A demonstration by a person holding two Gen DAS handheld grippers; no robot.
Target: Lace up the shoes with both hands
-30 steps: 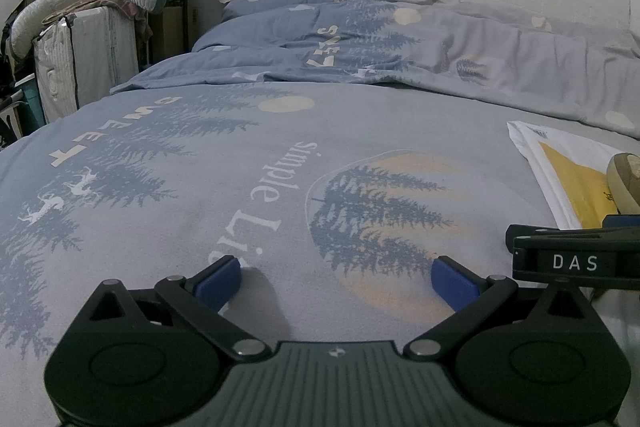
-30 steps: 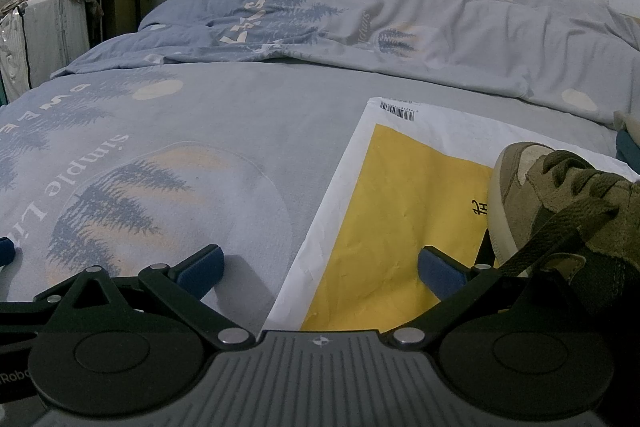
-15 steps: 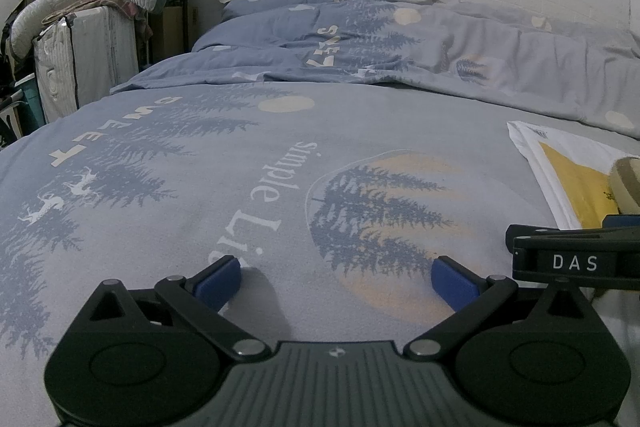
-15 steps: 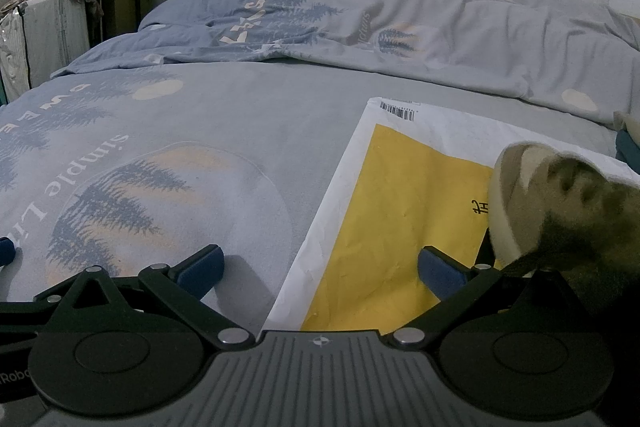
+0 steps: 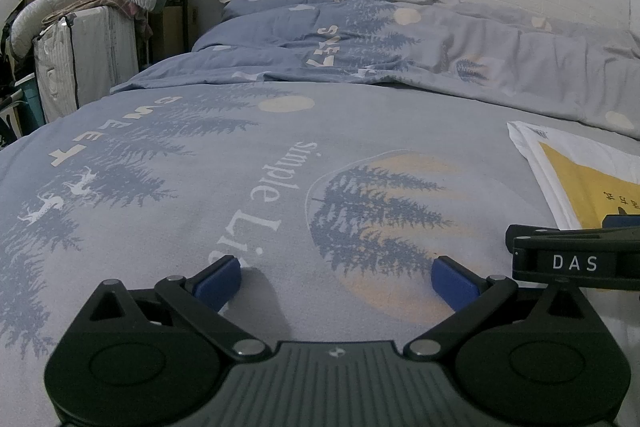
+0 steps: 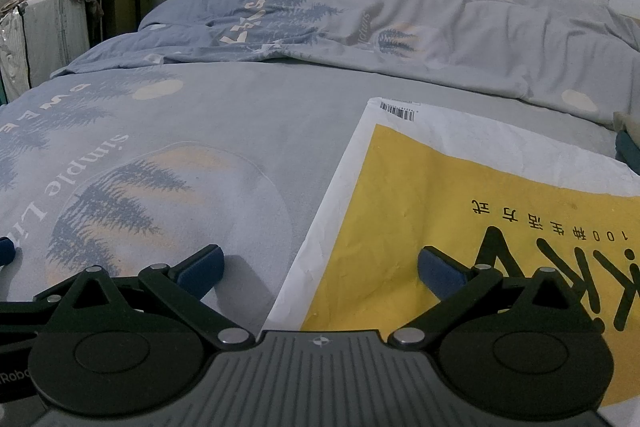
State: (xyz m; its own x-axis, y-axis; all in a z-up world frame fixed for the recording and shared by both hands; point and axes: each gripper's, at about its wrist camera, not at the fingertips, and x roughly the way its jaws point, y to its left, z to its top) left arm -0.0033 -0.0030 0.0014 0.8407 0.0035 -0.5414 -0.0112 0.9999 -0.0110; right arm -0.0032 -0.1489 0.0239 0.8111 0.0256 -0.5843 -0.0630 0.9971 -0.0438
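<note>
Where duvet [image 5: 440, 51] bunches, yellow bag [image 6: 420, 211] flat on bedsheet [image 5: 200, 187].

bedsheet [image 5: 200, 227]: matt printed cloth
mailer bag [image 6: 420, 207]: creased, slightly glossy plastic
left gripper [image 5: 336, 281]: matt black plastic, blue pads

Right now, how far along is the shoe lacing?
Nothing looks done: no shoe or lace shows in either view. Nothing is in hand; the left tool and right tool are both open and empty, low over the bedsheet, the right one at the edge of the yellow and white bag. All the lacing is left.
</note>
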